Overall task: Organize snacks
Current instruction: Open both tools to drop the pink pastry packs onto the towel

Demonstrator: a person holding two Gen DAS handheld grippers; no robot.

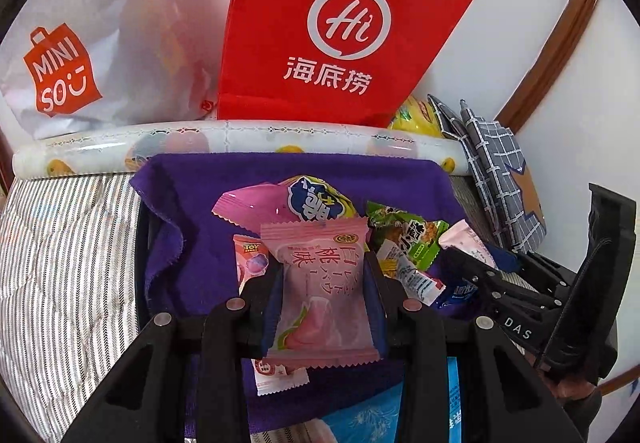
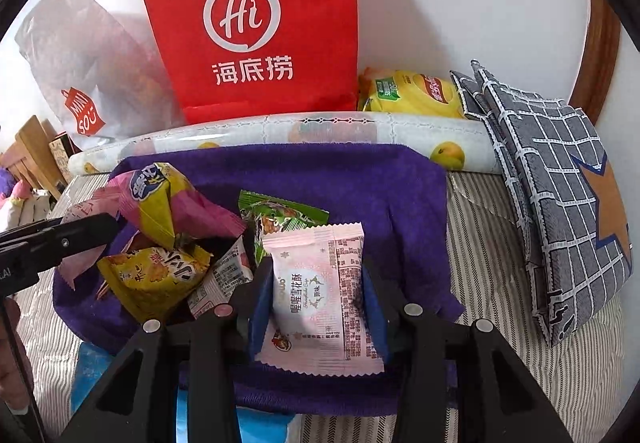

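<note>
Left claw (image 1: 326, 283) clamps peach packet (image 1: 320, 283); right claw (image 2: 318, 291) clamps pink packet (image 2: 320, 295).

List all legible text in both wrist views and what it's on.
"Hi" and "海底捞": red paper bag.
"MINI SO": white bag.
"DAS": right gripper.
"TOY": small pink packet.
"桃味": pink peach snack in left gripper.
"雪花酥": pale pink snack in right gripper.
Fine print on other wrappers: too small or blurred.
</note>
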